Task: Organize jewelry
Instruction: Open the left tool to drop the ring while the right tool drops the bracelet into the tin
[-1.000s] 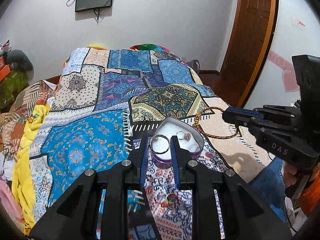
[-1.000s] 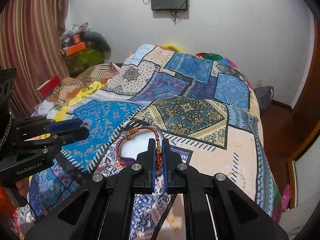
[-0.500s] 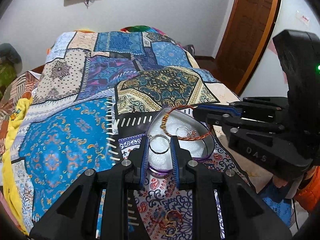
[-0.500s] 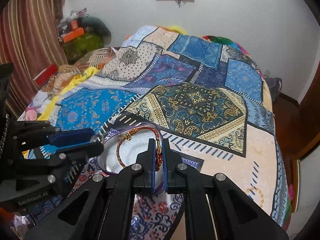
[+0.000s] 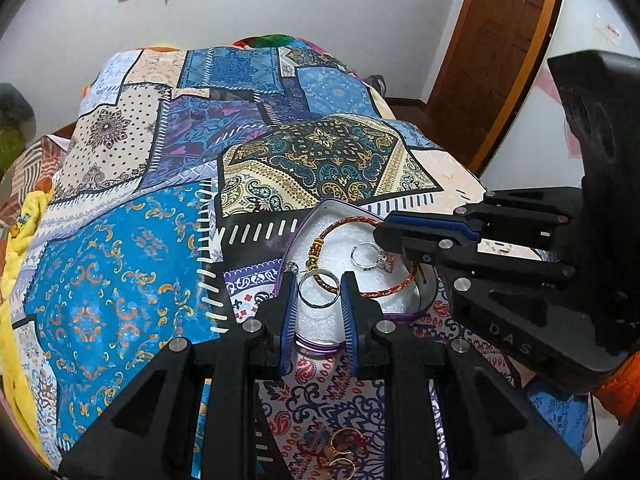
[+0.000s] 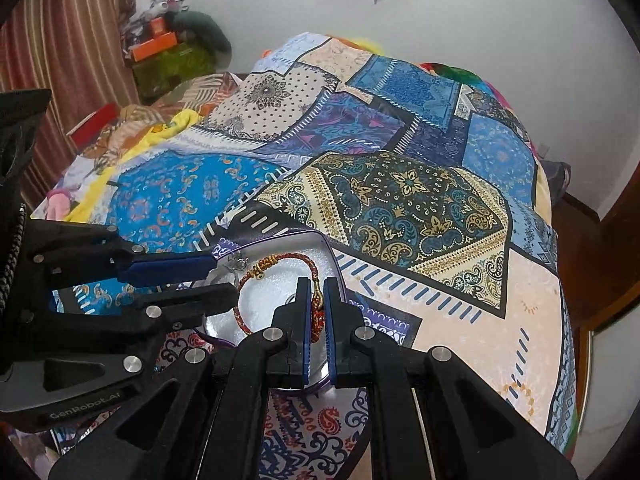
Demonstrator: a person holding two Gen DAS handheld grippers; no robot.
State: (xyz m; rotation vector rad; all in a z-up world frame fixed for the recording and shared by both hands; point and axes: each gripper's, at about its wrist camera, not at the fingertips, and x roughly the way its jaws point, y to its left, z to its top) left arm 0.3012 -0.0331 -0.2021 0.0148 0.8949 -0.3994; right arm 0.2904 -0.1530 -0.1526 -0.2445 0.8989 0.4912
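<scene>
A purple-rimmed heart-shaped box (image 5: 320, 350) with white foam lining lies on the patchwork bedspread. My left gripper (image 5: 319, 286) is shut on a silver ring (image 5: 319, 288) and holds it over the box. My right gripper (image 6: 317, 294) is shut on a red braided bracelet (image 6: 276, 264), which hangs into the box; the bracelet also shows in the left wrist view (image 5: 340, 226). A silver ring with a pink stone (image 5: 370, 258) lies in the box. The right gripper (image 5: 384, 234) reaches in from the right in the left wrist view.
Gold rings (image 5: 344, 454) lie on the bedspread near the front edge, under my left gripper. The bed's right edge drops to the floor by a wooden door (image 5: 500, 60). Piled clothes and boxes (image 6: 160, 56) sit at the far left.
My right gripper has carried the bracelet from right of the box to over it and lowered it inside. My left gripper has held the silver ring over the box.
</scene>
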